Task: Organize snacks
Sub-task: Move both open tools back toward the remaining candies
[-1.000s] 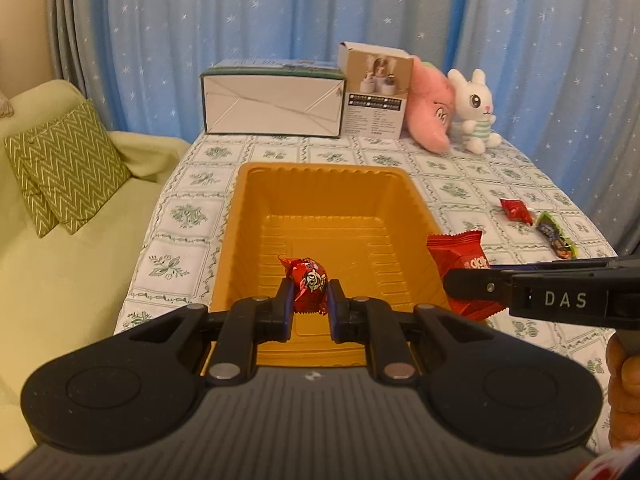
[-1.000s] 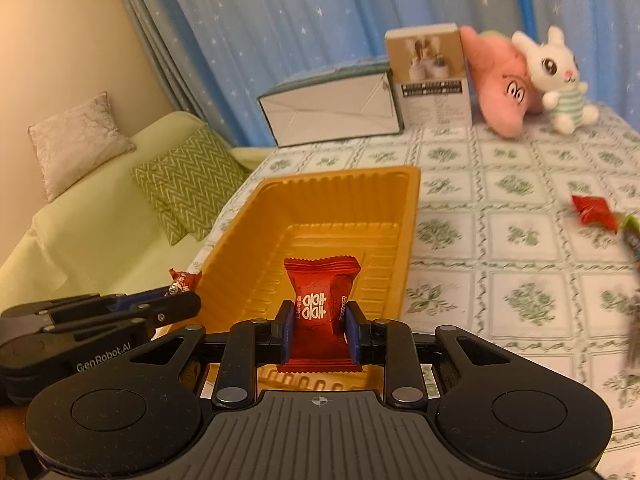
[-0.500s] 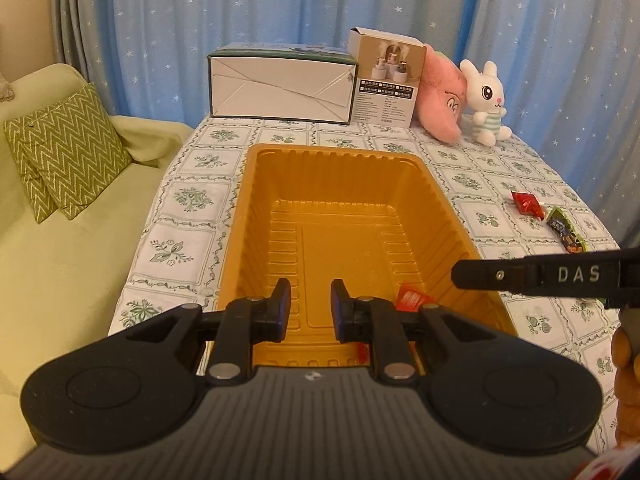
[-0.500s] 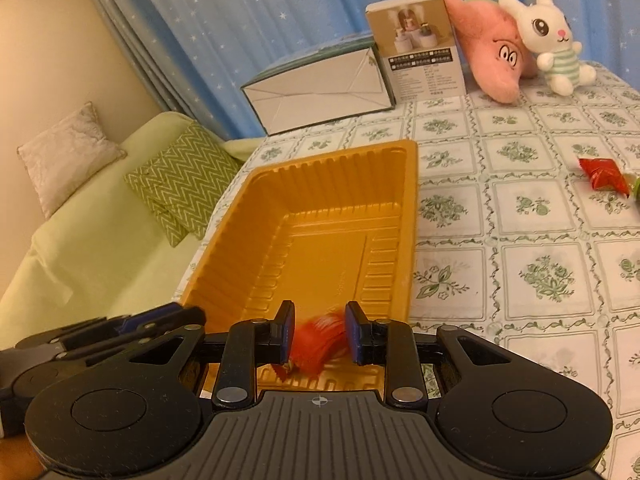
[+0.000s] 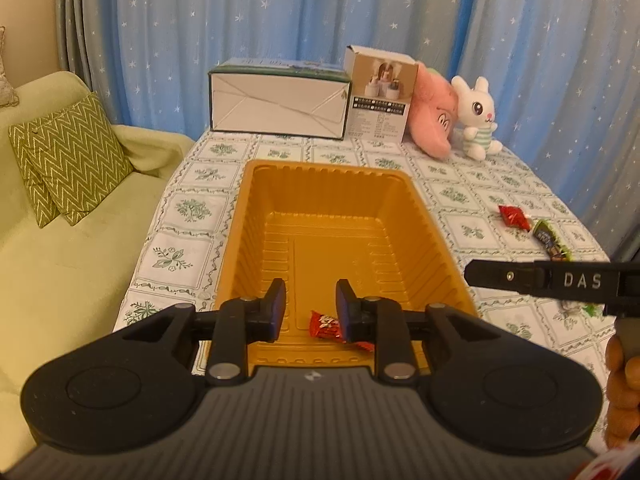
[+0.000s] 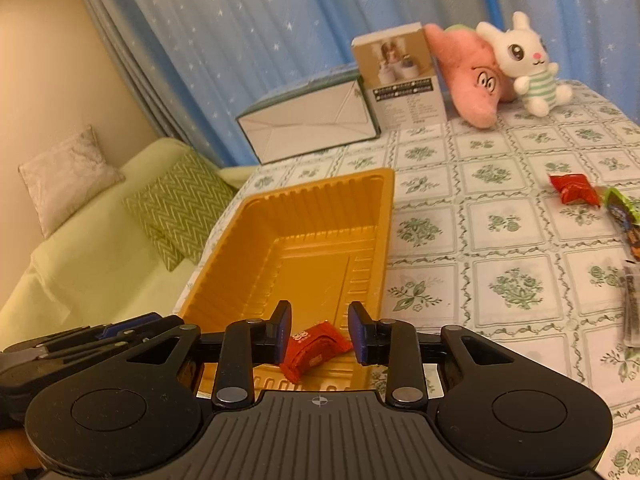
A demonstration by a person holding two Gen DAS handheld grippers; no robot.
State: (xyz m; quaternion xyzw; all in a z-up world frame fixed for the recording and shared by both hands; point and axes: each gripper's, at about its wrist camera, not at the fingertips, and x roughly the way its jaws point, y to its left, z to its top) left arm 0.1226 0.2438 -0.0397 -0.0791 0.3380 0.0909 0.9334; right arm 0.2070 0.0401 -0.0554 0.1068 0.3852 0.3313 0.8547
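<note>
An orange plastic tray [image 5: 332, 184] [image 6: 320, 196] sits on the patterned tablecloth. A red snack packet [image 5: 325, 325] [image 6: 314, 346] lies inside it at the near end. My left gripper [image 5: 310, 310] is open and empty above the tray's near end. My right gripper [image 6: 319, 332] is open and empty above the red packet; it also shows at the right of the left wrist view [image 5: 552, 282]. A red candy [image 5: 513, 216] [image 6: 574, 194] and a green-wrapped snack [image 5: 552, 240] [image 6: 624, 216] lie on the table to the right.
A white box [image 5: 278, 106], a smaller carton [image 5: 380, 94], a pink plush [image 5: 434, 122] and a white bunny plush [image 5: 476, 120] stand at the table's back. A green sofa with a zigzag cushion [image 5: 66, 156] is to the left. A clear wrapper [image 6: 632, 304] lies at the right edge.
Both grippers have opened and let go of their red snacks, which dropped into the tray. Both grippers have risen and drawn back a little.
</note>
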